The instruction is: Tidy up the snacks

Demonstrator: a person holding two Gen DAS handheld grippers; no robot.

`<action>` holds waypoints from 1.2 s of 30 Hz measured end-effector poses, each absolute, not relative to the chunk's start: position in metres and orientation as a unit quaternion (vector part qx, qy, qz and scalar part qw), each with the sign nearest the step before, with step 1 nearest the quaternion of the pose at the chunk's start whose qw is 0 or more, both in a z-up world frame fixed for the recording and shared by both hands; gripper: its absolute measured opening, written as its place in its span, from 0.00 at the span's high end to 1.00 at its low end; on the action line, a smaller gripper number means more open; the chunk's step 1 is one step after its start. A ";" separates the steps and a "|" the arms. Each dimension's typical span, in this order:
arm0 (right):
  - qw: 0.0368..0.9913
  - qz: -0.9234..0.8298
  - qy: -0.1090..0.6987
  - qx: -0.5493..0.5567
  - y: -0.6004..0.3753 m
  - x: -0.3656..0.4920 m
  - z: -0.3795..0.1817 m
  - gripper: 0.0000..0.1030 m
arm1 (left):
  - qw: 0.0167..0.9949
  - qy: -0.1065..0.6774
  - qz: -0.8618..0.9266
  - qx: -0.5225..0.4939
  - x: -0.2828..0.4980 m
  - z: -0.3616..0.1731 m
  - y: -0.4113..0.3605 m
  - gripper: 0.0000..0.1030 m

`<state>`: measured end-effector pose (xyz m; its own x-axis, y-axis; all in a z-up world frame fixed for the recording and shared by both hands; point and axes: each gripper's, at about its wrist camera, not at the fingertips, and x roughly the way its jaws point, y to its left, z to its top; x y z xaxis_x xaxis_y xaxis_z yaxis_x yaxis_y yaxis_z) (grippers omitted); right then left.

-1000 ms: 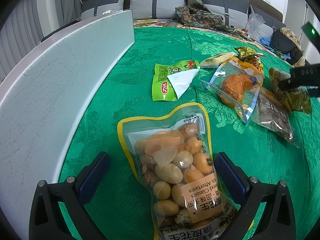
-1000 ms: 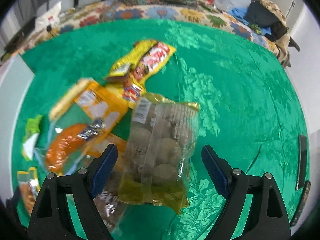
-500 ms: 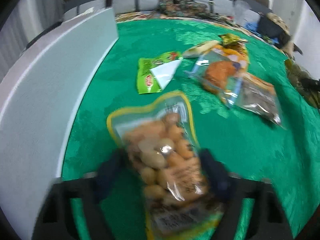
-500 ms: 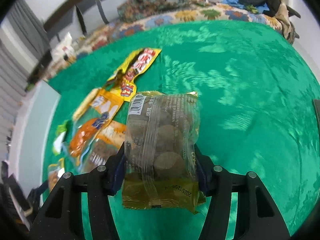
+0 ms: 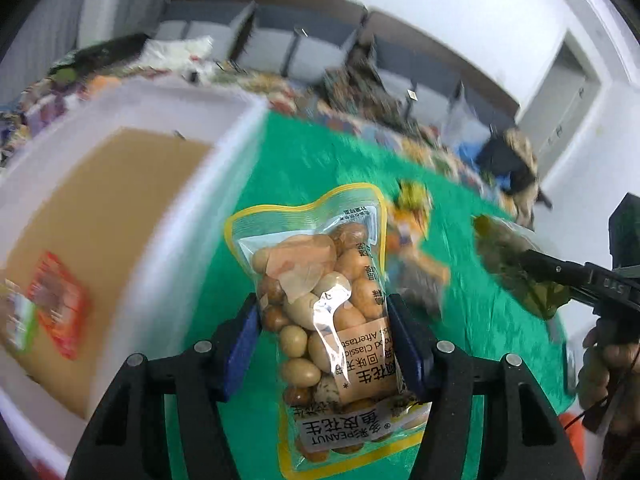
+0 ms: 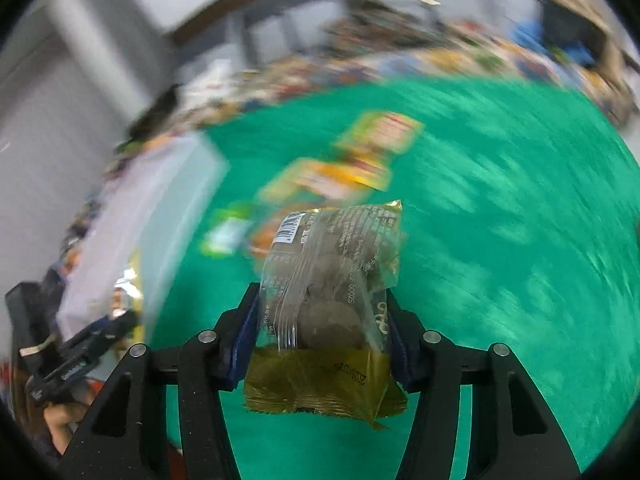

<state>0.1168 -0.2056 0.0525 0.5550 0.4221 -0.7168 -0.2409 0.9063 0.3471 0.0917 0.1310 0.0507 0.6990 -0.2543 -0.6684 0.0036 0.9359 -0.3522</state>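
Both grippers carry a snack. Left gripper (image 5: 325, 334) has its blue pads pressed on the sides of the peanut bag (image 5: 320, 308), a clear pouch with a yellow edge; its jaws have just been closing, and the bag now sits clamped between them, clear of the green cloth (image 5: 480, 320). Right gripper (image 6: 322, 330) is likewise clamped on a clear and gold packet (image 6: 332, 292) of round brown pieces, its jaws also having just closed in, with the packet raised above the cloth. In the left view that packet shows at the right edge, hanging from the other tool.

Just left of the peanut bag stands a white bin (image 5: 168, 216) with a brown floor. A red packet (image 5: 56, 304) lies in it already, with another beside it too blurred to name. So some sorting looks done, and these two bags appear to be on the way to the bin, though neither is over it yet.

Further out, several snacks are left on the cloth: a yellow and red packet (image 6: 380, 136), an orange and yellow one (image 6: 320, 180) below it, and a green and white one (image 6: 228, 232) nearer the bin. The blur hides their details, and there may be more under or behind them.

My reading is that the task is under way but well short of finished: two bags in hand to drop, then at least three more to fetch.
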 end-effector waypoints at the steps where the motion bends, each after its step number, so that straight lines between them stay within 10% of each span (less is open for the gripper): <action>1: 0.874 0.212 0.425 0.106 -0.185 0.119 0.066 0.44 | 0.910 0.373 -0.060 -0.170 0.089 0.060 0.146 0.41; 15: 0.811 0.426 0.391 0.087 0.095 0.123 0.142 0.28 | 0.882 0.385 0.189 -0.195 0.044 0.042 0.340 0.14; 25: 0.914 0.133 0.379 -0.047 -0.106 0.120 0.019 0.28 | 0.907 0.372 -0.021 -0.195 0.061 0.053 0.191 0.00; 36: 0.906 -0.083 0.415 0.025 -0.326 0.148 -0.045 0.28 | 0.881 0.465 -0.031 -0.082 0.165 -0.061 0.031 0.01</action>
<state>0.1484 -0.3256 -0.0446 0.6422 -0.1300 -0.7555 0.1712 0.9849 -0.0239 0.1652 0.0312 -0.0614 0.5653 -0.1316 -0.8143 -0.0214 0.9845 -0.1740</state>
